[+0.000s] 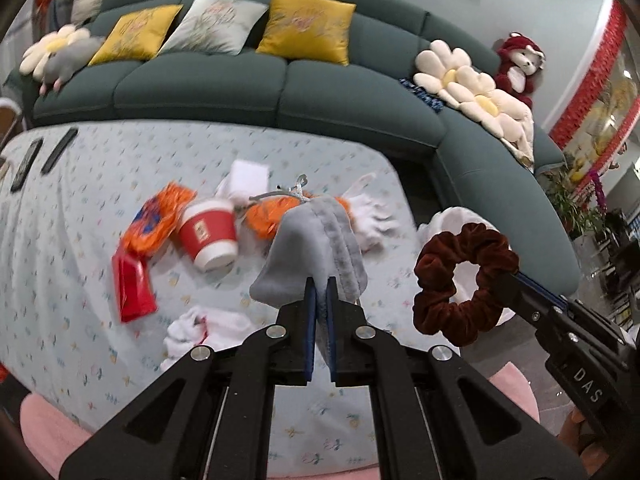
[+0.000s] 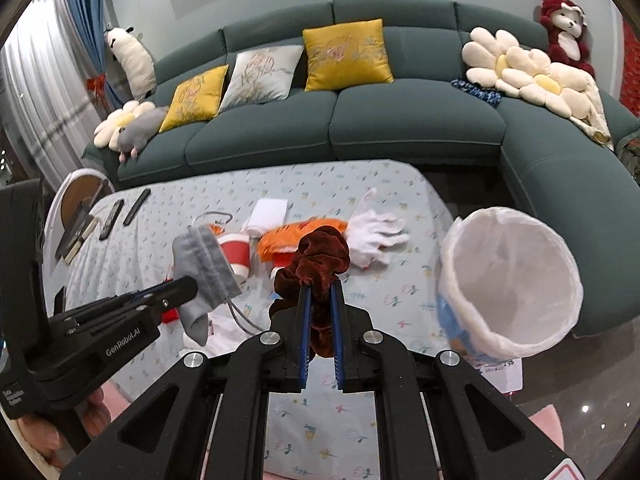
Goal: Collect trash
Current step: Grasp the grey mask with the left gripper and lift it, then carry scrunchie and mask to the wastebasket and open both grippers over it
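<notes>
Your left gripper [image 1: 320, 284] is clenched on a pale grey fabric face mask [image 1: 310, 248], which hangs lifted above the low table covered with a light blue flower-print cloth [image 1: 72, 240]; your right gripper [image 2: 320, 286] is clamped on a dark brown velvet scrunchie [image 2: 320, 256], also held up off the cloth. From the left wrist camera you see the scrunchie [image 1: 464, 280] as an open ring at the right, with the right gripper's black fingers [image 1: 516, 284] pinching its edge, while the right wrist camera shows it only bunched between the blue pads. That right view gives you the mask [image 2: 206, 272] side-on at the left, its grey ear loops dangling below, gripped by the left tool's tip [image 2: 188, 286]. On the table behind, both cameras show a red paper cup with a white rim lying on its side [image 1: 208, 236], orange crinkled snack wrappers [image 1: 160, 216], a white glove [image 2: 376, 232] and a folded white tissue pack [image 2: 272, 210]. Only the left view shows the flat red packet [image 1: 132, 288] and the crumpled white tissue [image 1: 200, 332] on the near-left part of the cloth. Only the right view shows fully the round bin lined with a white plastic bag [image 2: 472, 248], standing just beside the table's right edge; in the left view it is mostly hidden behind the scrunchie. Two black remote controls [image 2: 128, 210] lie at the far left of the table, and a dark green sectional sofa [image 2: 400, 128] runs behind.
</notes>
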Demonstrator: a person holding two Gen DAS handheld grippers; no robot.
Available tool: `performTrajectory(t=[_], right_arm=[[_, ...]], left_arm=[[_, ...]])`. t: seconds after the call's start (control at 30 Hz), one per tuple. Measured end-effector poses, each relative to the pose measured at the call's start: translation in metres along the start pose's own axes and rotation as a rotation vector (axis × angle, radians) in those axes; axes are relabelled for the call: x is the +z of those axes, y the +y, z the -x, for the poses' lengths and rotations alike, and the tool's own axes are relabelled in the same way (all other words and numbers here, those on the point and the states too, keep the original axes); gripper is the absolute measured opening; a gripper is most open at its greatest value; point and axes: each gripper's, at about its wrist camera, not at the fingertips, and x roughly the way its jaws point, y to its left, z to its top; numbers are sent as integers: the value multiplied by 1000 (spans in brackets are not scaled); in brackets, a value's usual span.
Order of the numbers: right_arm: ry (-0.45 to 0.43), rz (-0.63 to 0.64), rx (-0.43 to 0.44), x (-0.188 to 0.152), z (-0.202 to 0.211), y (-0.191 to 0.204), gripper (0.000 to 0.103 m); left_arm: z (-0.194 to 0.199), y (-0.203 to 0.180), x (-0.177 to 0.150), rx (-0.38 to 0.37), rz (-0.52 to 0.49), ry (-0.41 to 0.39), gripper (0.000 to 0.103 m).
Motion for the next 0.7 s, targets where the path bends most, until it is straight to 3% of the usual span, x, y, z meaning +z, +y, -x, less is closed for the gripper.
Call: performTrajectory(t=[0.4, 0.7], right_arm=[[-85, -102, -112, 33, 25, -83, 9], [-76, -176, -213, 40, 20, -163, 9]], left_arm=[[-26, -104, 37, -127, -151, -8, 4], [-73, -176, 45, -180, -245, 44, 5]])
